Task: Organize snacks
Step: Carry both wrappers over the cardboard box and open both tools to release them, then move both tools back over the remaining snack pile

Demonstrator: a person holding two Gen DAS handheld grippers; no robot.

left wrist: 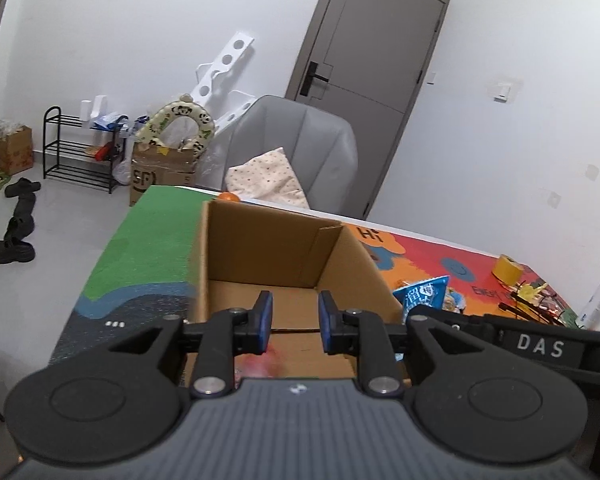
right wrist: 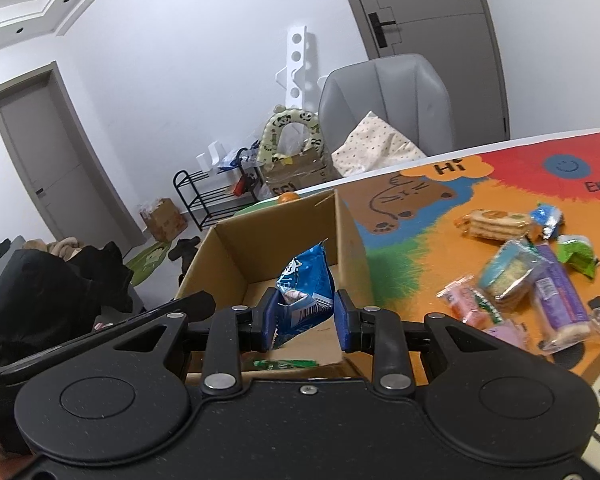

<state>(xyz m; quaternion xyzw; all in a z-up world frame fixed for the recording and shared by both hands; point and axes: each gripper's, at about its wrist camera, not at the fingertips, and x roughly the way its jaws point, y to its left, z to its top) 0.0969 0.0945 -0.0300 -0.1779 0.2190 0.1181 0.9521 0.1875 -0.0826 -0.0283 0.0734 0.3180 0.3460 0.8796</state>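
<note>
A white-walled room with a grey door (left wrist: 374,48) and a grey armchair (left wrist: 296,148) lies behind a table covered by a bright cartoon mat (right wrist: 420,220). On the mat, an open cardboard box (left wrist: 268,240) stands at the centre of both views. In the right wrist view a loose heap of wrapped snacks (right wrist: 532,276) lies on the mat at about three o'clock from the box, near it but not touching. The left gripper (left wrist: 292,322) hangs over the near edge of the box, its blue pads a little apart with nothing between them; something pinkish and blurred lies in the box just below. The right gripper (right wrist: 306,320) hangs over the box opening, pinching a blue snack packet (right wrist: 304,284) that stands up between its pads. A green wrapper (right wrist: 286,363) lies at six o'clock from the packet, on the box's near edge.
</note>
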